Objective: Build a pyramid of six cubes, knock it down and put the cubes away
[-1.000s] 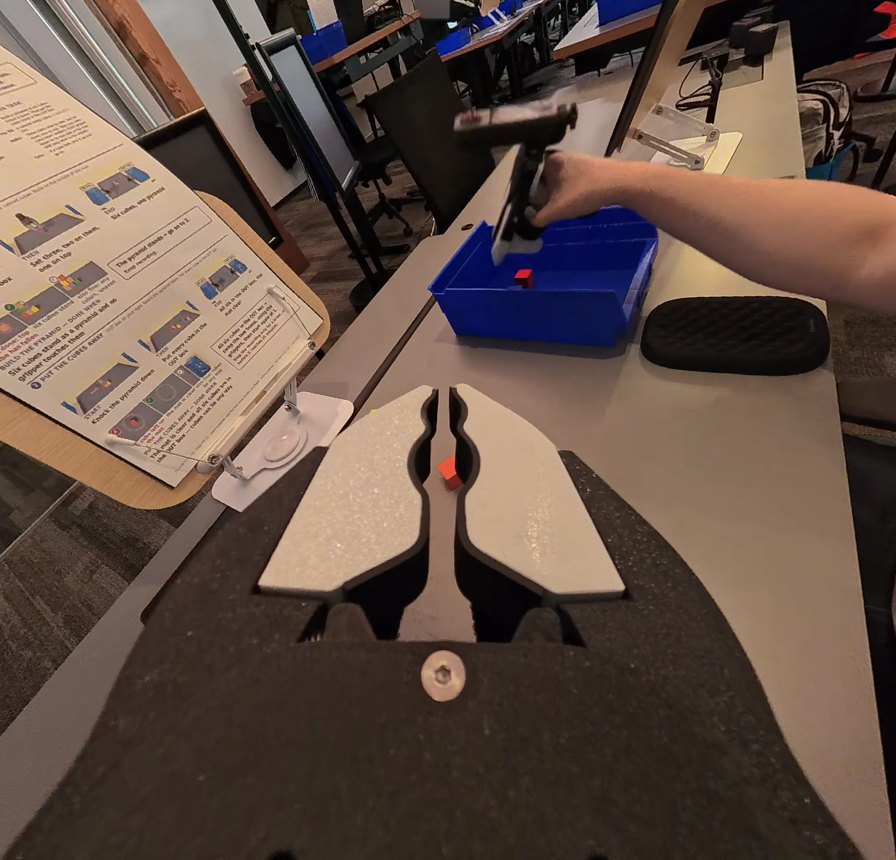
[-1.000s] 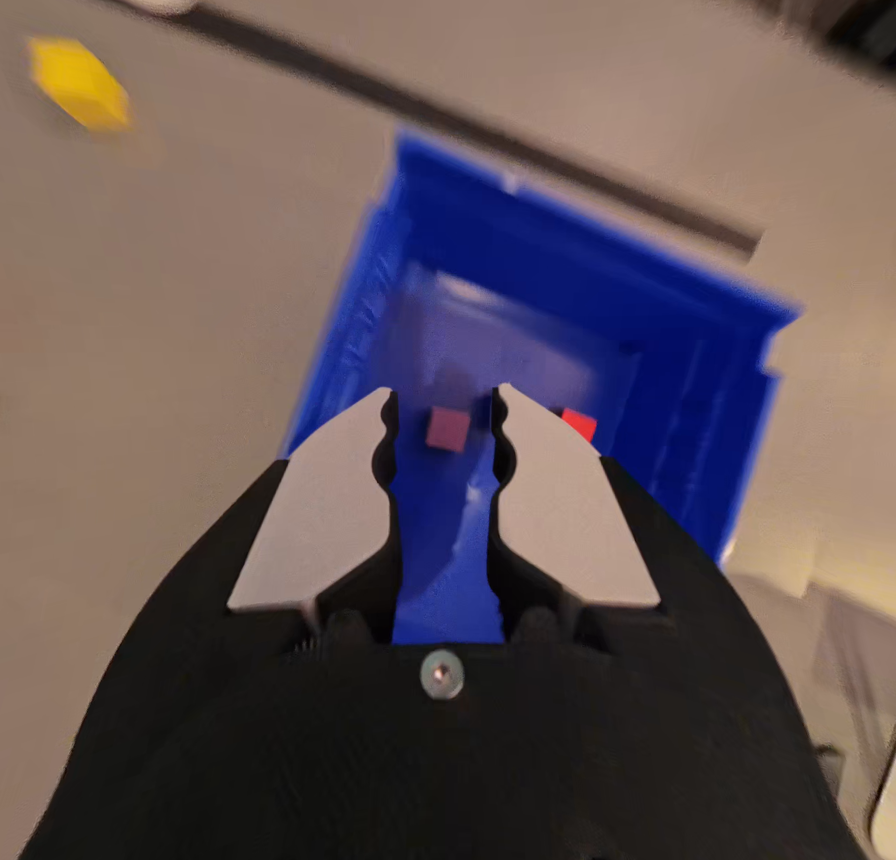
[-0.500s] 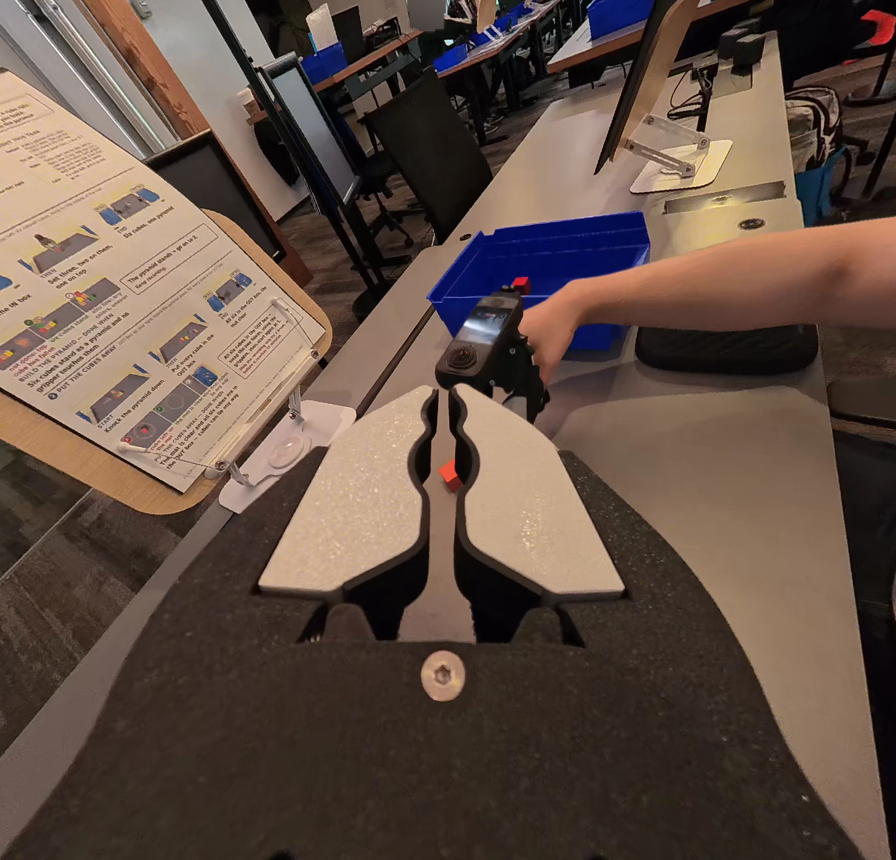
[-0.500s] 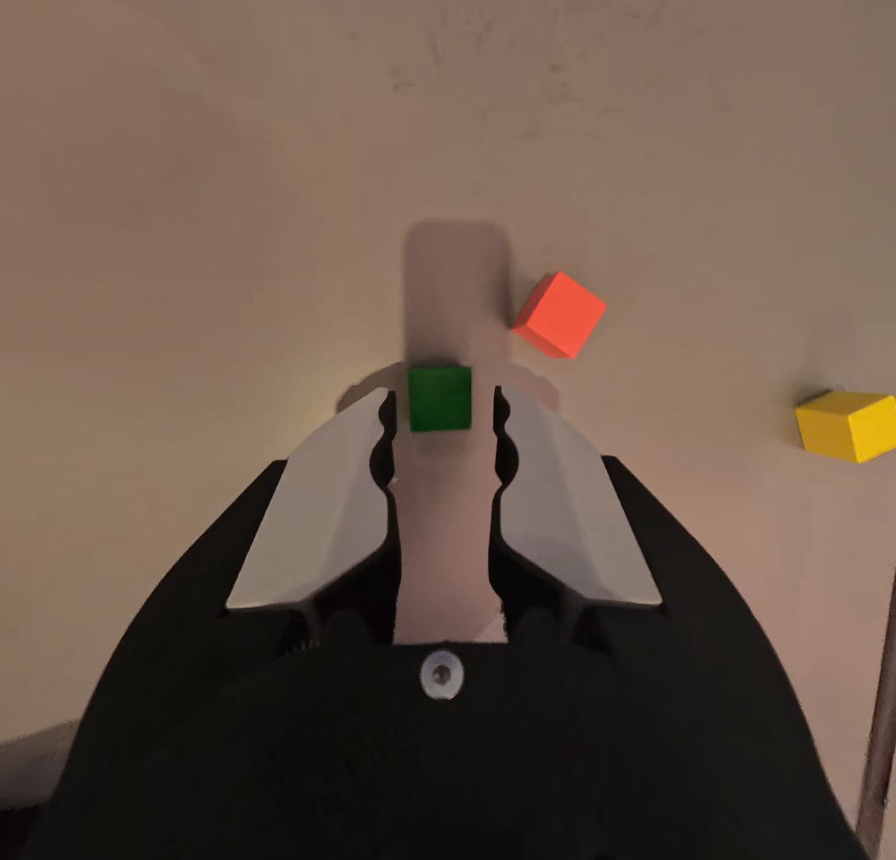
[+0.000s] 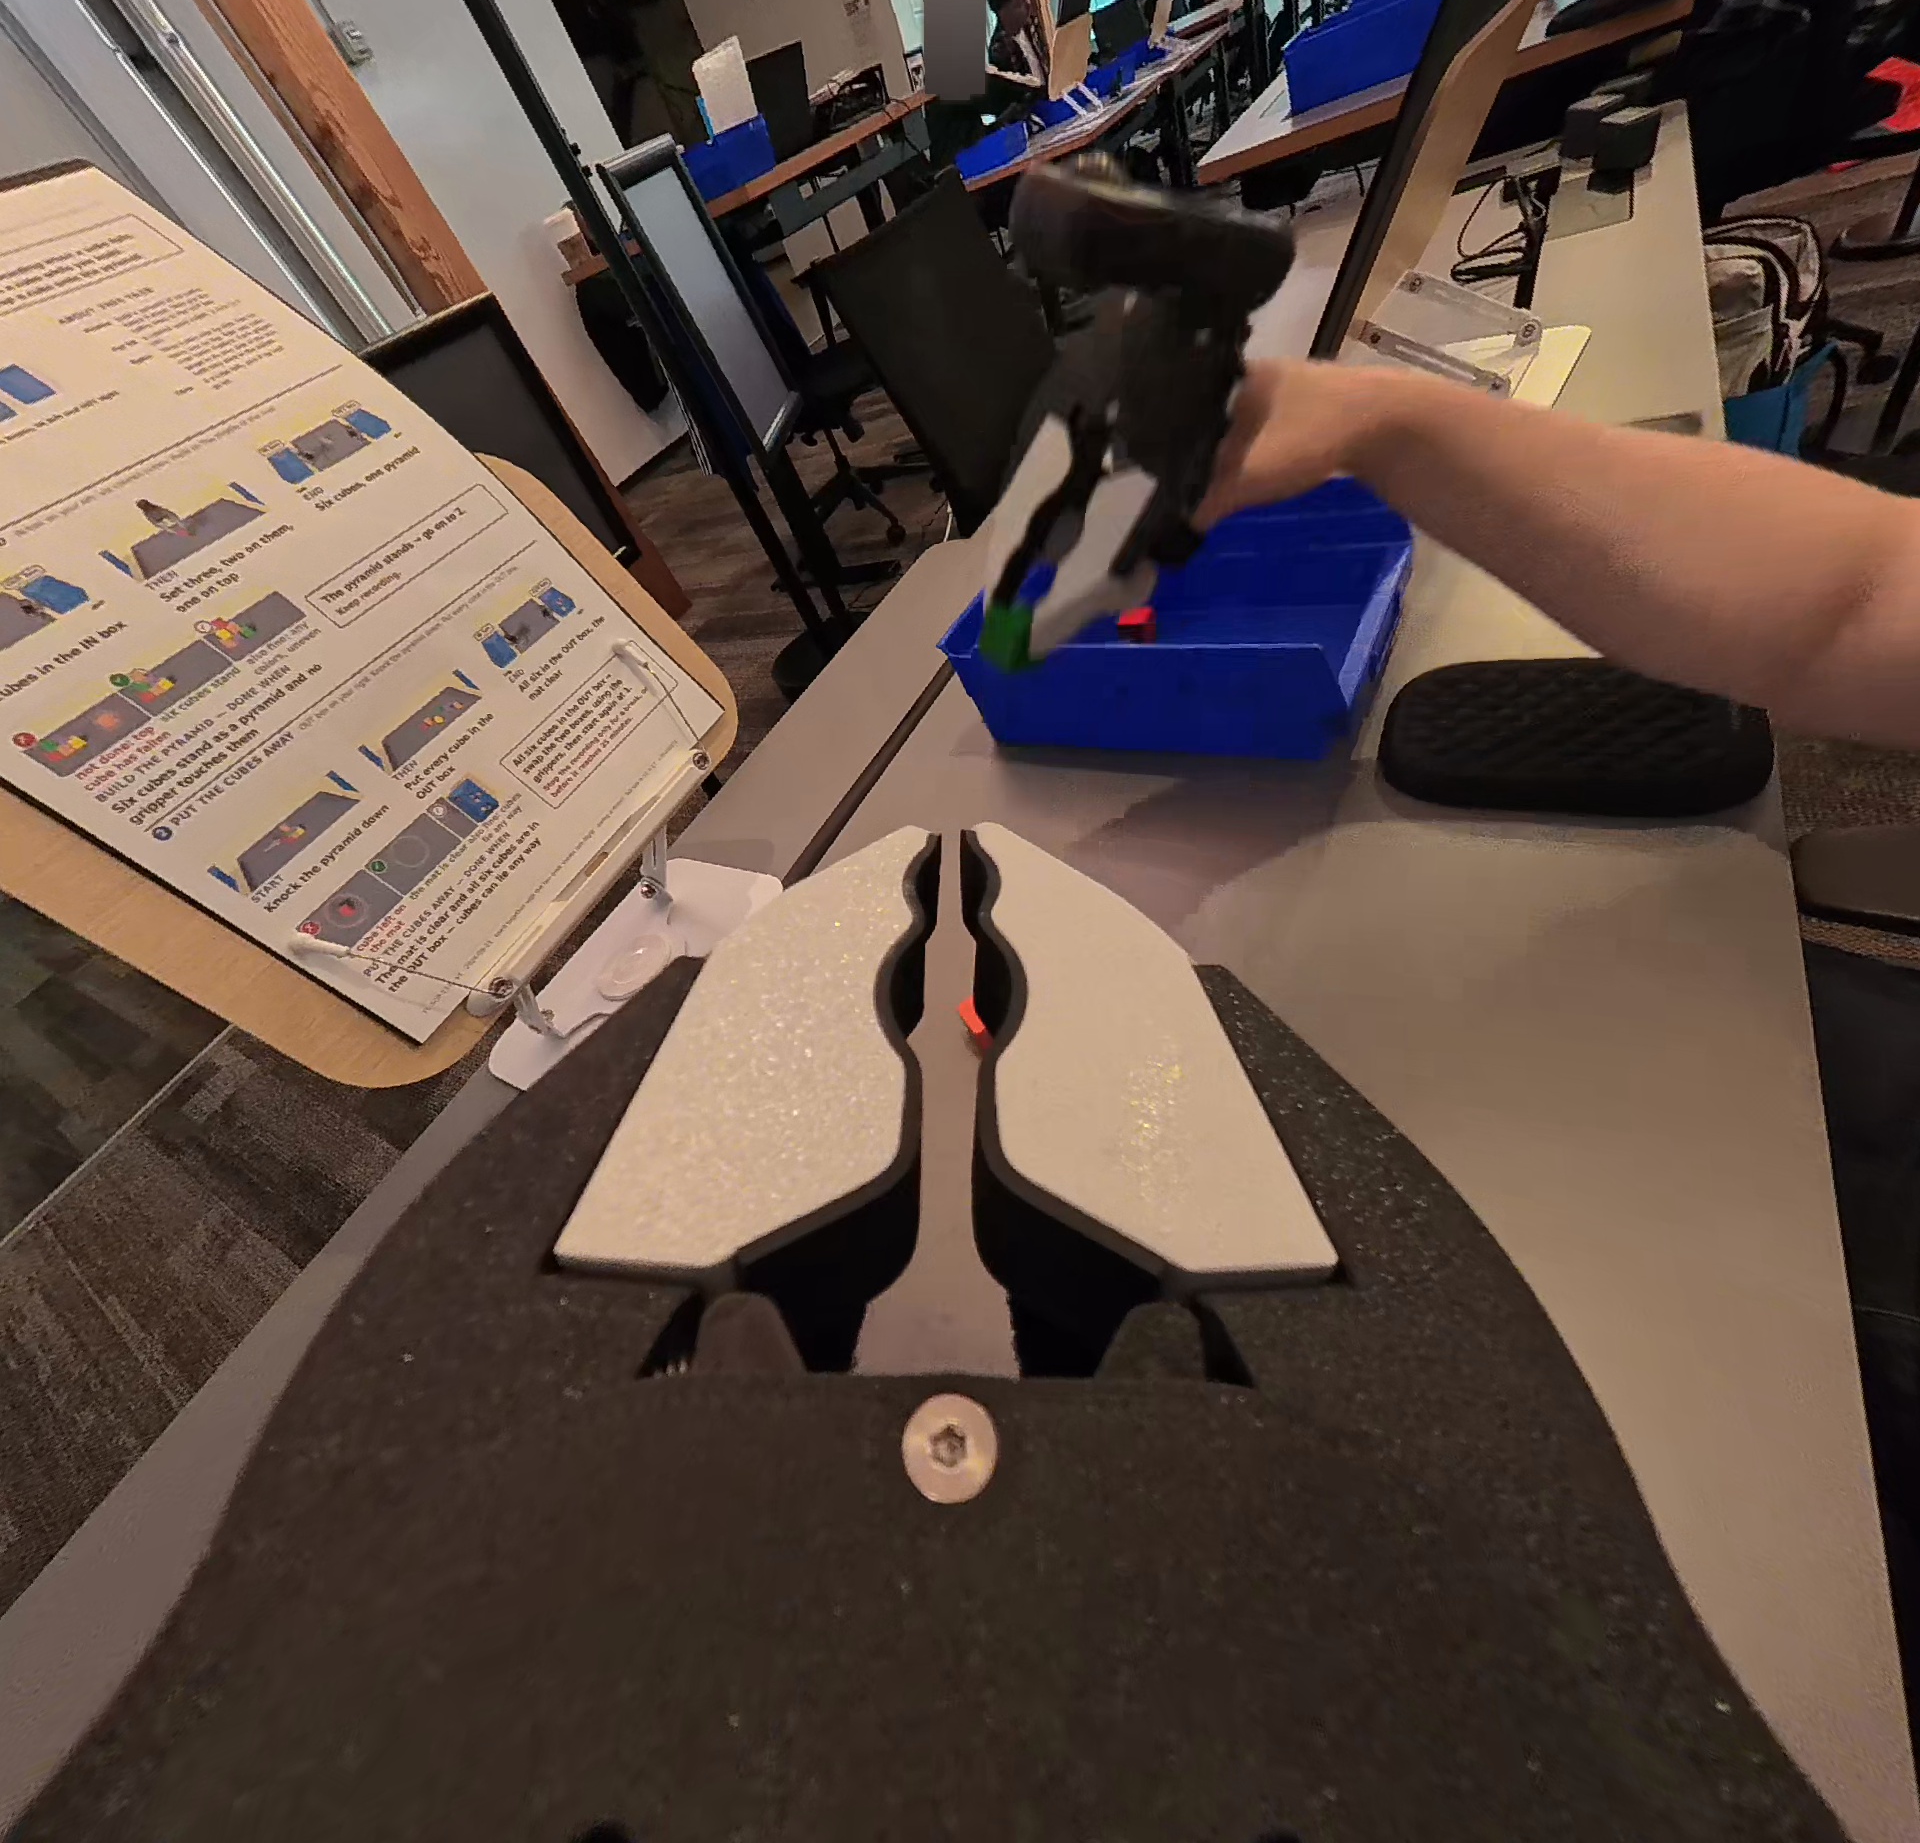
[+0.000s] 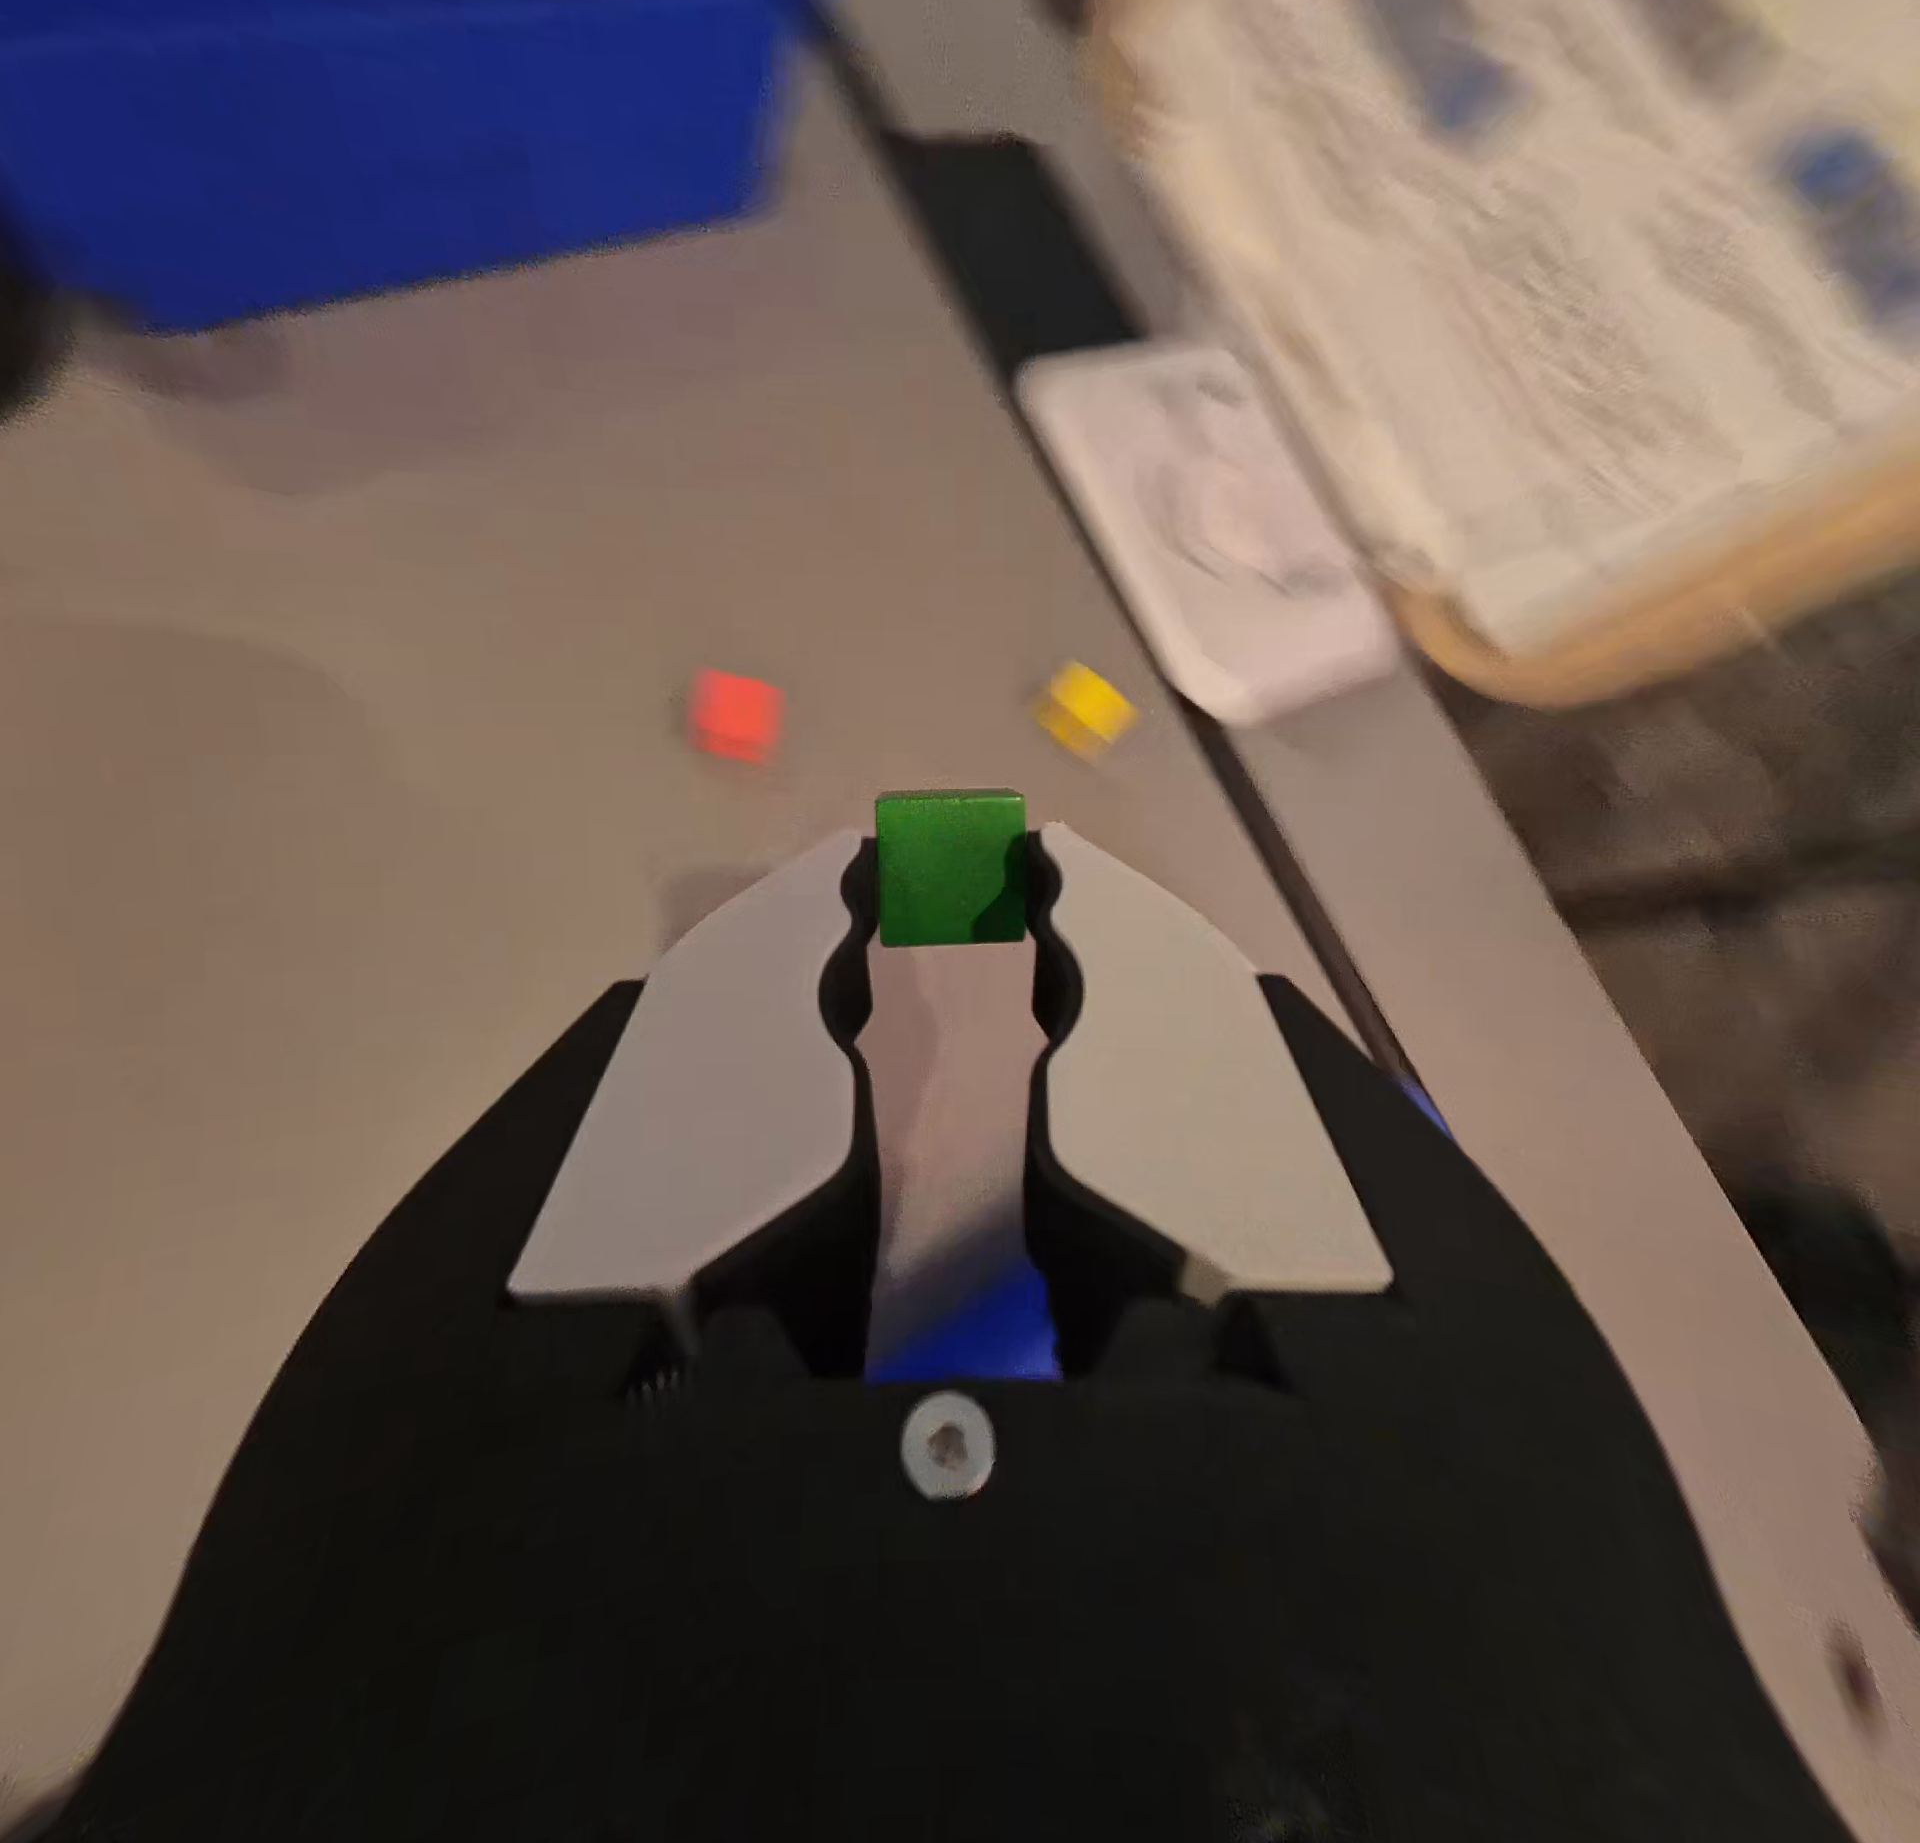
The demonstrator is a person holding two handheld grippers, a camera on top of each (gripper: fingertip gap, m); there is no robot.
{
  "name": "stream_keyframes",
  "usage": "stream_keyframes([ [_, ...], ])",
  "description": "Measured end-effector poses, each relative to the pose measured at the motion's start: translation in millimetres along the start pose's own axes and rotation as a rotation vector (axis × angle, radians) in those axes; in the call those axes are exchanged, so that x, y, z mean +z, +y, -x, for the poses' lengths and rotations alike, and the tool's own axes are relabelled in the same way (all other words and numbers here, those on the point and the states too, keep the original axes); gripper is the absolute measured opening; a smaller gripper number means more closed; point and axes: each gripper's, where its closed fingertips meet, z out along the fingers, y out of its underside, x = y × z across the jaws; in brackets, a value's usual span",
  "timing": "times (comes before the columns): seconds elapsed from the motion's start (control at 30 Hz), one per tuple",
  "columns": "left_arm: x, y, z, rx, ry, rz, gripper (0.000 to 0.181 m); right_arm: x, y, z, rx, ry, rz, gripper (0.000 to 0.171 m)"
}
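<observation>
The right gripper (image 6: 951, 837) pinches a green cube (image 6: 951, 871) at its fingertips, raised over the near-left corner of the blue bin (image 5: 1195, 697). An orange cube (image 6: 736, 713) and yellow cube (image 6: 1084, 721) lie on the grey table (image 5: 1455, 1014). The left gripper (image 5: 951, 843) is nearly closed, empty.

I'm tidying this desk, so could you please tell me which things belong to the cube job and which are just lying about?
Job:
- green cube, held by right gripper
- red cube
- yellow cube
- blue bin
- left gripper, shut, empty

Lying about:
- instruction sheet
- black pad
</observation>
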Motion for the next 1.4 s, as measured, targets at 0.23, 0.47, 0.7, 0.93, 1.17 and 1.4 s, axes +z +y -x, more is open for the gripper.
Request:
stream_keyframes([
  [0.23, -2, -6, -3, 0.01, 0.004, -0.023, 0.003, -61, 236, -104, 0.688, 0.356, 0.514, 0.029],
  [0.47, -3, -4, -1, -0.003, 0.001, -0.021, 0.003, -42, 309, -84, 0.861, 0.351, 0.59, 0.029],
  [0.7, -4, -5, -2, 0.001, -0.001, -0.022, 0.003, -38, 323, -85, 0.859, 0.348, 0.604, 0.043],
  [0.93, -5, -5, 2, -0.007, -0.008, -0.03, 0.003, -50, 140, -101, 0.56, 0.334, 0.116, 0.049],
  [1.17, -5, -1, 4, -0.01, -0.022, -0.012, 0.003, 83, 6, 32, 0.098, -0.104, 0.065, 0.046],
  [1.4, -5, -3, 2, -0.007, -0.006, -0.019, 0.003, 177, 39, 86, 0.147, -0.197, 0.275, 0.046],
])
